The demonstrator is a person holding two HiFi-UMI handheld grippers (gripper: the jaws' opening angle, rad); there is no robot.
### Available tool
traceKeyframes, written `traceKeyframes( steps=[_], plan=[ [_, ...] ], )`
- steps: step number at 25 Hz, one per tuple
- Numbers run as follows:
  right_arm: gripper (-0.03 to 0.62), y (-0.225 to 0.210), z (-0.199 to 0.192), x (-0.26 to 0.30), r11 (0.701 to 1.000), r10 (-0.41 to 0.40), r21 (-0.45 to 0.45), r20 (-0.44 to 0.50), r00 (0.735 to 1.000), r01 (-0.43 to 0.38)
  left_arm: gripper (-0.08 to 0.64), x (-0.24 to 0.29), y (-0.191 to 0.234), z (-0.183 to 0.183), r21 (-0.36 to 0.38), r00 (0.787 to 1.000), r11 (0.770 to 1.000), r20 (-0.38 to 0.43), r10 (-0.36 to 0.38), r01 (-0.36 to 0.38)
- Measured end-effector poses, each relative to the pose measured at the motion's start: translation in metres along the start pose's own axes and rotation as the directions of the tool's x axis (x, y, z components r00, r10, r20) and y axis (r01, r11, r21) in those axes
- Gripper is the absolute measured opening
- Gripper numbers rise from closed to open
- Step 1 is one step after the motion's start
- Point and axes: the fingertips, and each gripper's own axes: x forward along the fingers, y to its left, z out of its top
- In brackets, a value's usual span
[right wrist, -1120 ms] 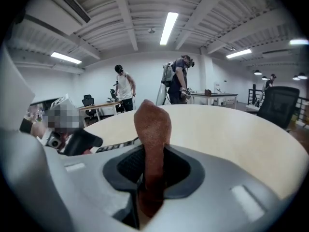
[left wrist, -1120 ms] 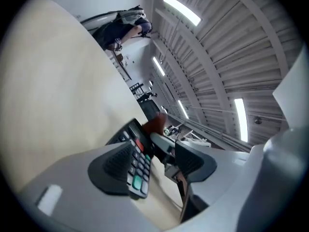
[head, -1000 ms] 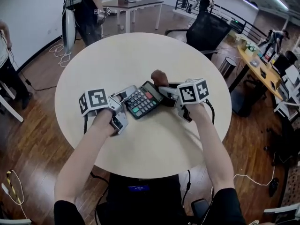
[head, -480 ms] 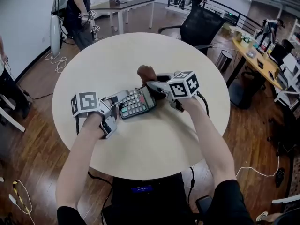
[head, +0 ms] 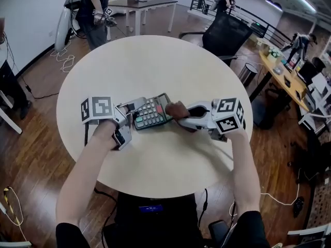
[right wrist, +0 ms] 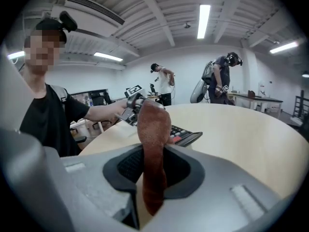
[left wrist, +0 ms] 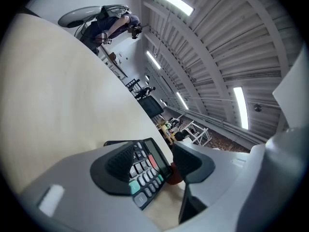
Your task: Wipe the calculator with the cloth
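The right gripper [right wrist: 153, 170] had its jaws nearly together, clamped on a brown cloth [right wrist: 153, 129] that stood up as a folded strip between the dark pads. The cloth's free end hung over the right end of the calculator [left wrist: 145, 173]. In the head view it touched the calculator near the display.

The left gripper [left wrist: 157, 167] had its jaws moderately apart around the calculator's left end. They had just been closing. One pad lay against the keypad side and the other met the edge by the display, so they appeared to bear on it from both sides.

The calculator lay flat, keys up, on a round pale table [head: 155, 66]. It sat nearer the person's edge of the table, between the two grippers. The left marker cube [head: 98, 110] and the right marker cube [head: 228, 115] sat outward of the jaws, with the person's bare forearms behind them.

Beyond the table stood a black office chair [head: 227, 35] on a wooden floor [head: 36, 154]. Just beside the chair was a dark round bin [head: 249, 72]; what it held could not be seen. A desk [head: 147, 4] stood at the far wall, and other people worked around the room.
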Motion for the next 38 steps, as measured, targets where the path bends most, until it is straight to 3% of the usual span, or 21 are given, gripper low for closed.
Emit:
traceKeyframes(
  steps=[1, 3, 5, 7, 11, 14, 21, 23, 25, 26, 28, 30, 32, 34, 36, 38],
  plan=[
    [0.090, -0.004, 0.003, -0.007, 1.000, -0.016, 0.001, 0.020, 1.000, 0.015, 0.245, 0.000, -0.001, 0.000, 0.000, 1.000, 1.000, -0.002, -0.002, 0.002],
    [0.090, -0.039, 0.020, -0.017, 0.990, -0.139, 0.054, 0.097, 0.986, 0.134, 0.245, 0.001, -0.003, 0.001, 0.001, 1.000, 1.000, -0.001, -0.004, 0.004],
    [0.091, -0.086, 0.037, -0.015, 0.953, -0.292, 0.134, 0.159, 0.943, 0.272, 0.243, 0.000, -0.003, 0.001, -0.002, 1.000, 1.000, 0.004, -0.004, 0.004],
    [0.090, -0.114, 0.042, 0.000, 0.927, -0.358, 0.179, 0.160, 0.920, 0.329, 0.241, 0.001, -0.001, 0.000, -0.006, 1.000, 1.000, 0.007, -0.004, 0.004],
    [0.091, -0.107, 0.035, 0.039, 0.959, -0.251, 0.153, 0.081, 0.965, 0.237, 0.238, 0.001, -0.001, -0.002, -0.015, 1.000, 1.000, 0.008, -0.002, 0.002],
    [0.090, -0.087, 0.032, 0.032, 0.973, -0.179, 0.160, 0.088, 0.980, 0.163, 0.236, 0.001, -0.001, -0.001, -0.006, 1.000, 1.000, 0.003, 0.004, -0.004],
    [0.091, 0.006, 0.004, 0.009, 0.997, -0.012, 0.072, 0.050, 0.999, 0.008, 0.238, -0.001, -0.002, 0.000, 0.014, 1.000, 1.000, 0.005, 0.008, -0.008],
    [0.089, 0.050, -0.012, 0.009, 0.995, 0.101, 0.017, 0.005, 0.995, -0.101, 0.236, 0.000, -0.001, -0.001, -0.016, 1.000, 1.000, 0.011, -0.007, 0.007],
    [0.091, 0.065, -0.016, 0.004, 0.991, 0.134, -0.005, 0.024, 0.991, -0.134, 0.236, 0.001, 0.005, 0.003, -0.066, 0.999, 0.997, 0.029, -0.024, 0.026],
    [0.091, 0.055, -0.010, -0.003, 0.995, 0.098, 0.019, 0.072, 0.993, -0.099, 0.236, 0.001, 0.008, 0.007, -0.094, 0.999, 0.995, 0.041, -0.033, 0.037],
    [0.091, 0.008, 0.007, -0.020, 0.991, -0.067, 0.126, 0.178, 0.982, 0.045, 0.230, -0.001, 0.012, 0.013, -0.135, 0.997, 0.990, 0.059, -0.044, 0.051],
    [0.089, -0.051, 0.014, -0.039, 0.940, -0.275, 0.266, 0.226, 0.935, 0.212, 0.224, -0.003, 0.010, 0.014, -0.131, 0.997, 0.990, 0.064, -0.041, 0.049],
    [0.089, -0.097, 0.014, -0.050, 0.873, -0.423, 0.360, 0.218, 0.880, 0.330, 0.224, -0.010, -0.001, 0.005, -0.102, 0.998, 0.994, 0.050, -0.045, 0.050],
    [0.090, -0.123, 0.017, -0.044, 0.838, -0.489, 0.371, 0.187, 0.852, 0.400, 0.224, -0.022, -0.020, -0.014, -0.115, 0.995, 0.989, 0.024, -0.095, 0.097],
    [0.091, -0.136, 0.025, -0.026, 0.835, -0.505, 0.339, 0.160, 0.848, 0.433, 0.224, -0.029, -0.039, -0.037, -0.158, 0.985, 0.973, -0.016, -0.171, 0.166],
    [0.091, -0.145, 0.035, -0.005, 0.844, -0.497, 0.312, 0.148, 0.855, 0.436, 0.224, -0.021, -0.050, -0.060, -0.164, 0.976, 0.968, -0.078, -0.205, 0.190]
  ],
)
